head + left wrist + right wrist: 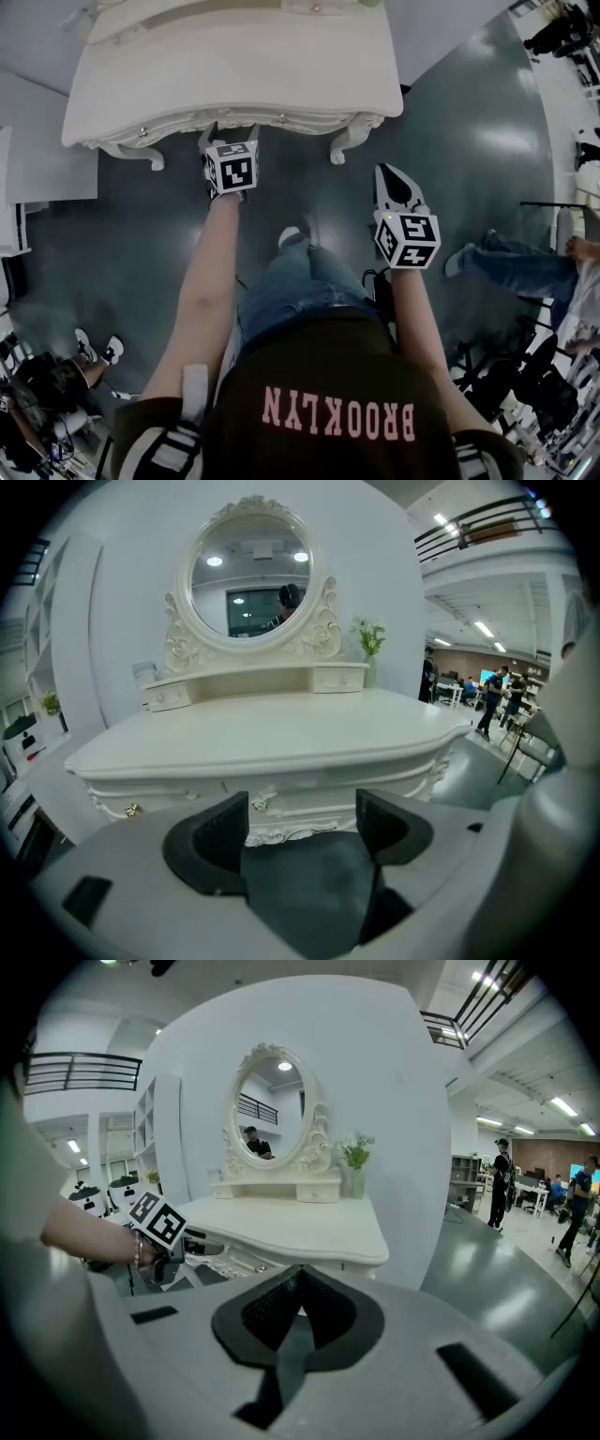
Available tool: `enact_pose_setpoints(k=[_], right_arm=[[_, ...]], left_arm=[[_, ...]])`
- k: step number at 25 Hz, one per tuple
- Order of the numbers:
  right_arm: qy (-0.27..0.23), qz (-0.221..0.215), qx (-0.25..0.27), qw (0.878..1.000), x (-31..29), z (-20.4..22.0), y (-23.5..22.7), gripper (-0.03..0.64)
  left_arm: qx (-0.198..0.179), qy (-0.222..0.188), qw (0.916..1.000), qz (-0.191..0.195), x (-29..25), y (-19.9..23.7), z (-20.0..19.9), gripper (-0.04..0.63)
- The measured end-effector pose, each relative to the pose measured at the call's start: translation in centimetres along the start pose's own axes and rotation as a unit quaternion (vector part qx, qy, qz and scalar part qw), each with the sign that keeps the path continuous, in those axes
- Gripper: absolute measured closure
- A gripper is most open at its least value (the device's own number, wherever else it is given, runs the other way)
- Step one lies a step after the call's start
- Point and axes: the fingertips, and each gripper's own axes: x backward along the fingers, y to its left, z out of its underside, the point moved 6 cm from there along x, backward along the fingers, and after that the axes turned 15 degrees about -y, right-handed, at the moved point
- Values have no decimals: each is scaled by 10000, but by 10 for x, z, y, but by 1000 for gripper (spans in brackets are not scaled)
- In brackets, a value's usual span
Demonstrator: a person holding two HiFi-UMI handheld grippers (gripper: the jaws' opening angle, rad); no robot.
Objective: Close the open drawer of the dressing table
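Observation:
The white dressing table (234, 66) fills the top of the head view, carved front edge toward me. My left gripper (231, 133) is open, its tips right at the middle of the table's front edge. In the left gripper view the open left gripper (302, 813) frames the carved drawer front (281, 803), which looks about level with the apron; I see no drawer sticking out. A gold knob (131, 809) shows at the left. My right gripper (385, 172) hangs shut and empty over the floor, right of the table leg (345, 145). The right gripper (300, 1274) points at the table's right corner.
An oval mirror (251, 574) and two small upper drawers (337, 678) stand at the table's back, with a small plant (368, 639). A white cabinet (19, 187) stands at the left. Another person's legs (511, 267) and chairs (525, 375) are on the grey floor at the right.

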Motion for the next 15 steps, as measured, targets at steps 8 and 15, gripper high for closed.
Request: enact_pose_setpoints(k=[8, 15], right_arm=[[-310, -135, 57, 9994, 9, -26, 9, 620], [-553, -343, 143, 9978, 20, -48, 9, 620]], left_arm=[[88, -526, 9985, 113, 49, -8, -30, 242], [238, -986, 9938, 450, 92, -32, -63, 245]])
